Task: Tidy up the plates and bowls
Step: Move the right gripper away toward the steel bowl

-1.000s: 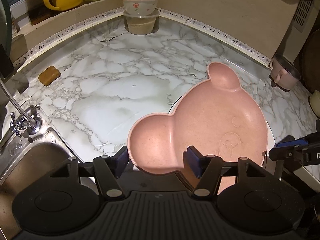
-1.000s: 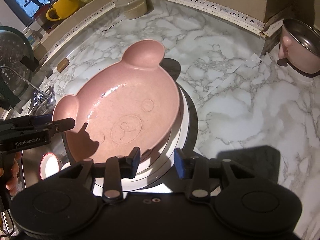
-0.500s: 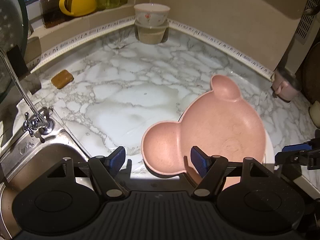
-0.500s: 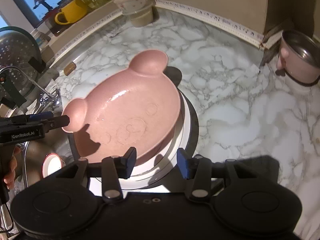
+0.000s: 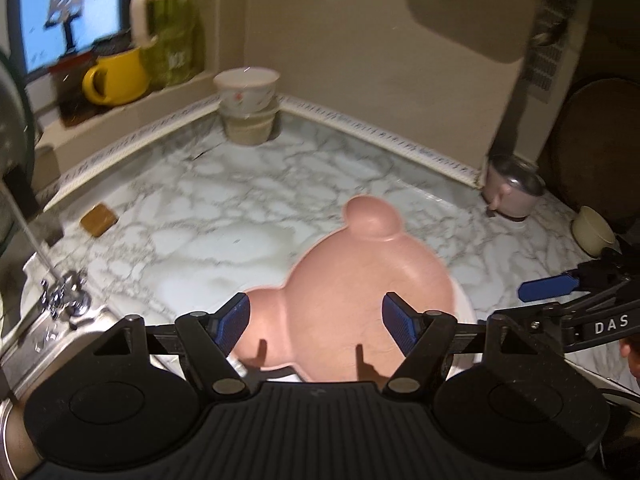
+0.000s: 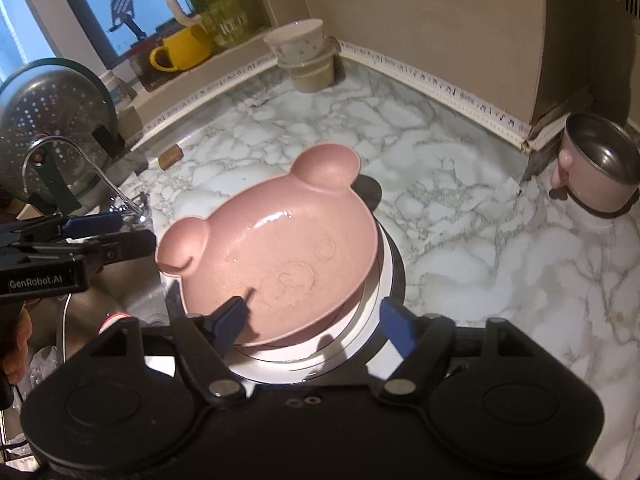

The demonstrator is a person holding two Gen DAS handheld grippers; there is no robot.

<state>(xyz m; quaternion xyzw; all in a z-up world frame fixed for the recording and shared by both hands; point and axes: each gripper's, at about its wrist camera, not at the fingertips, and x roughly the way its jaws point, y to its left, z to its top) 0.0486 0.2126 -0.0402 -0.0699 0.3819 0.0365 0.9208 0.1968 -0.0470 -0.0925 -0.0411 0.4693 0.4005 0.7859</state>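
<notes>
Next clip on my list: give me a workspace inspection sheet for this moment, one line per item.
Surface: marble-pattern counter, sink at its left.
Job's things: pink bear-shaped plate sits tilted atop white plates; two stacked bowls in the back corner; small cream bowl far right.
Clutter: brown sponge, pink pot, yellow mug, green pitcher, colander.
Grippers: left gripper open, empty; right gripper open, empty, fingers either side of the plates' near edge.
Cables: nothing seen.
Surroundings: beige wall, window, faucet.
</notes>
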